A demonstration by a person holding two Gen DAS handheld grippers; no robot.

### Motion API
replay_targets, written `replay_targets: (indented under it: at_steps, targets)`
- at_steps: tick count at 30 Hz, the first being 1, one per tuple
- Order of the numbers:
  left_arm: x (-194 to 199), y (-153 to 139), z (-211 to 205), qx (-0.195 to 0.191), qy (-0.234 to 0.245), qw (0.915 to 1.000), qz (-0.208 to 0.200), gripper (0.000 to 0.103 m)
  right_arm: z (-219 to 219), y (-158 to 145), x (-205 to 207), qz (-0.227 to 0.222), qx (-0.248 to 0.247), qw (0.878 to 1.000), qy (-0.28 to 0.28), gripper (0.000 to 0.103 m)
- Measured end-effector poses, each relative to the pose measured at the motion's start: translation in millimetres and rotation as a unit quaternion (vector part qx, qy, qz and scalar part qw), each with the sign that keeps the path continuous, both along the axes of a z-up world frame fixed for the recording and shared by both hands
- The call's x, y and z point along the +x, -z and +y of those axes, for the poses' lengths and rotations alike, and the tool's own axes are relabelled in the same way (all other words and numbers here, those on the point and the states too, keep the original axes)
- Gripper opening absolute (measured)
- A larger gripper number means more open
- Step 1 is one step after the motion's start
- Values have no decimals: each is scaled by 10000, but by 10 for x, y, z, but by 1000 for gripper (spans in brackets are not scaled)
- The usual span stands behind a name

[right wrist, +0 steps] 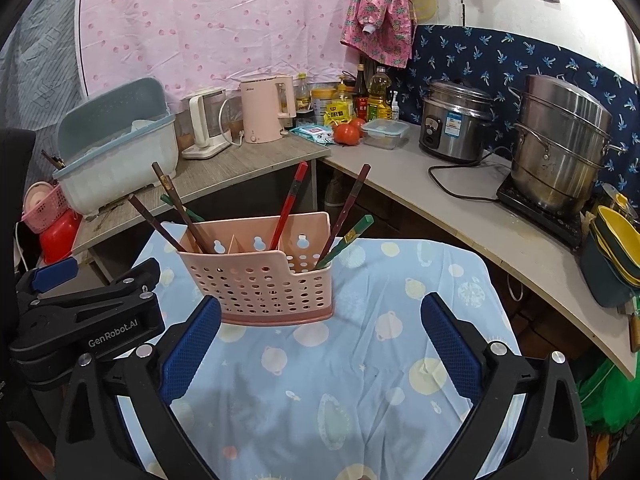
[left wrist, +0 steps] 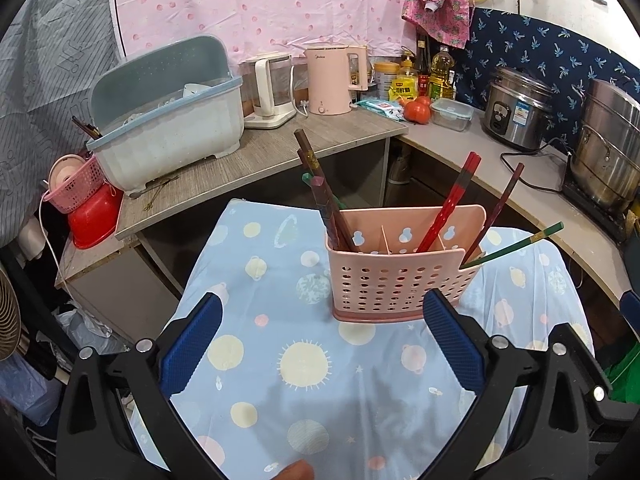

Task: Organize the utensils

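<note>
A pink perforated holder [left wrist: 400, 276] stands upright on the far half of a small surface covered with a light blue cloth [left wrist: 280, 360] printed with suns and planets. It is split into compartments: several dark brown chopsticks [left wrist: 320, 192] lean out of the left one, a pair of red chopsticks [left wrist: 452, 204] stands in the middle, and at the right a dark red chopstick [left wrist: 500, 208] and a green chopstick [left wrist: 516, 246] lean out to the right, the green one lying low over the notched corner. The left tool [left wrist: 322, 344] hangs just near of the holder, released, blue pads wide apart with only cloth between them. The right tool [right wrist: 320, 348] is likewise spread wide and grasps nothing, near and right of the holder. Behind, an L-shaped counter [right wrist: 400, 184] carries a dish rack [left wrist: 168, 120], a pink kettle [left wrist: 332, 80], tomatoes [right wrist: 348, 132] and steel pots [right wrist: 560, 140].
</note>
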State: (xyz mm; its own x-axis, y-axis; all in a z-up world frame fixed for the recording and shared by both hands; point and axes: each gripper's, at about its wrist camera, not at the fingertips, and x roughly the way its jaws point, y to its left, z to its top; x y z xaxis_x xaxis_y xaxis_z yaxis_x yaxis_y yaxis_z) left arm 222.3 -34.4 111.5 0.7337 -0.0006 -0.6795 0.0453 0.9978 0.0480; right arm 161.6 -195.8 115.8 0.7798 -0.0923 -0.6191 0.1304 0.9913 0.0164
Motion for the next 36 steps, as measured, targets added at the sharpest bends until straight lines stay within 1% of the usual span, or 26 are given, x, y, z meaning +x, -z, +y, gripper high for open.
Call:
replay_targets:
  at_steps: [12,23,36]
  targets:
    - [21,24,33,-82,-76,9999,78,96,-24,18,12,51,-18,10000,33,97]
    - [-13,28,20,82,-152,9998,25,96,-43,33,18,122,30,9999,72,97]
    - [-65,45,-36,145,-104,9998,5,96,-51,66,8,180,56,9998,92,97]
